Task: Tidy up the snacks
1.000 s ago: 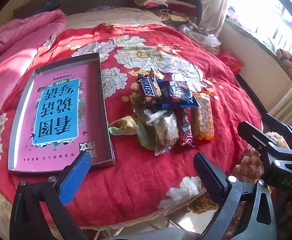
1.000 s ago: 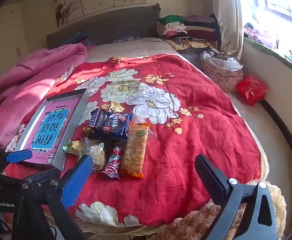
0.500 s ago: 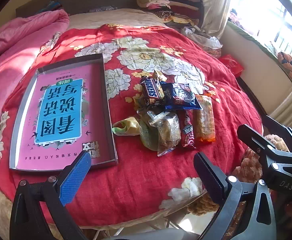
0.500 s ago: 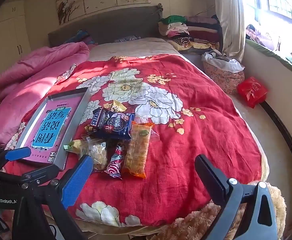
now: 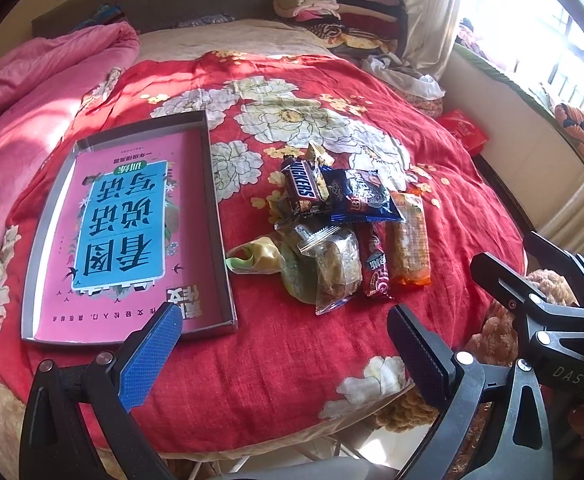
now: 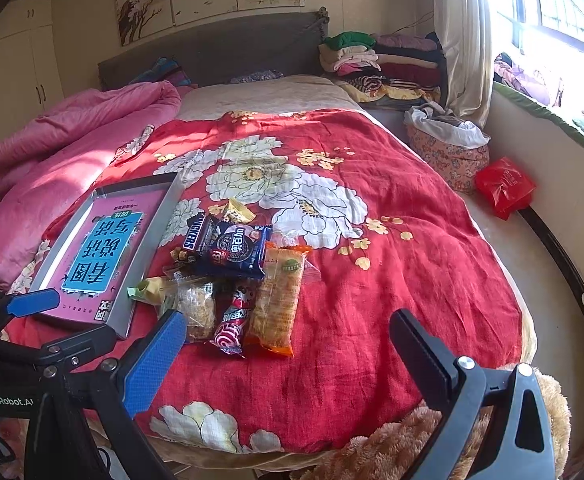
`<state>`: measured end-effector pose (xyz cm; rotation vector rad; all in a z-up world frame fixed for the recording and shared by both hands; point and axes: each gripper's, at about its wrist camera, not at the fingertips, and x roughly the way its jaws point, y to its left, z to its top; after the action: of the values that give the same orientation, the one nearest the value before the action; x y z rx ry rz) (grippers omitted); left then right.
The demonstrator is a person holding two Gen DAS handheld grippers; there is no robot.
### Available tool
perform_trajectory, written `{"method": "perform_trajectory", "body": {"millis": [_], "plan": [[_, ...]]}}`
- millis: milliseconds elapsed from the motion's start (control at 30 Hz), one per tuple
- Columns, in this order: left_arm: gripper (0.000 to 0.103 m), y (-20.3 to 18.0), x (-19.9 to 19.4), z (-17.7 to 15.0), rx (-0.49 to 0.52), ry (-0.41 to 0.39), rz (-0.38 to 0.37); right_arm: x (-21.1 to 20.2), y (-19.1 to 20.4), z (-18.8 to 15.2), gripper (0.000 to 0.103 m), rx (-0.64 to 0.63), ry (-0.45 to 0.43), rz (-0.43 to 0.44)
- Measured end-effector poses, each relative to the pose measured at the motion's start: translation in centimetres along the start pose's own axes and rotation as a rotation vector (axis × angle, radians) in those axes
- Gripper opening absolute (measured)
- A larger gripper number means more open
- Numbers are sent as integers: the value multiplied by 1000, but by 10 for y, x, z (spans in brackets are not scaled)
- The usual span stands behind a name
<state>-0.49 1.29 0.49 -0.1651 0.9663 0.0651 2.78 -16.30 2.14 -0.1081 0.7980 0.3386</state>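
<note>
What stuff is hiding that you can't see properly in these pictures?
- Green-yellow wrapper: left view, half under the clear cookie bag; its label is hidden.
- Gold candy: right view, too small to read.
- Tray: left view, near edge covered by the left tool.
- Fluffy brown thing: right view, cut off by the bottom edge.

The brown candy bar (image 5: pixel 303 191) at the far end of the snack pile reads "SNICKERS". Left of that bar, the shallow grey box (image 5: pixel 216 216) shows upside-down Chinese, with large white characters "看图说话写话" on its blue panel. Nearer than the bar, the right gripper's body (image 5: pixel 567 376) carries "DAS", and the left gripper's body (image 6: pixel 6 400) reads "GenRobot.AI".
</note>
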Motion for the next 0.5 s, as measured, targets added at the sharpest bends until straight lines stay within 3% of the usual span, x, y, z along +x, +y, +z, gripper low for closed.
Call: {"method": "perform_trajectory", "body": {"millis": [500], "plan": [[102, 0, 0, 0, 1, 5, 1, 2, 0, -1, 103, 0, 6, -5]]}}
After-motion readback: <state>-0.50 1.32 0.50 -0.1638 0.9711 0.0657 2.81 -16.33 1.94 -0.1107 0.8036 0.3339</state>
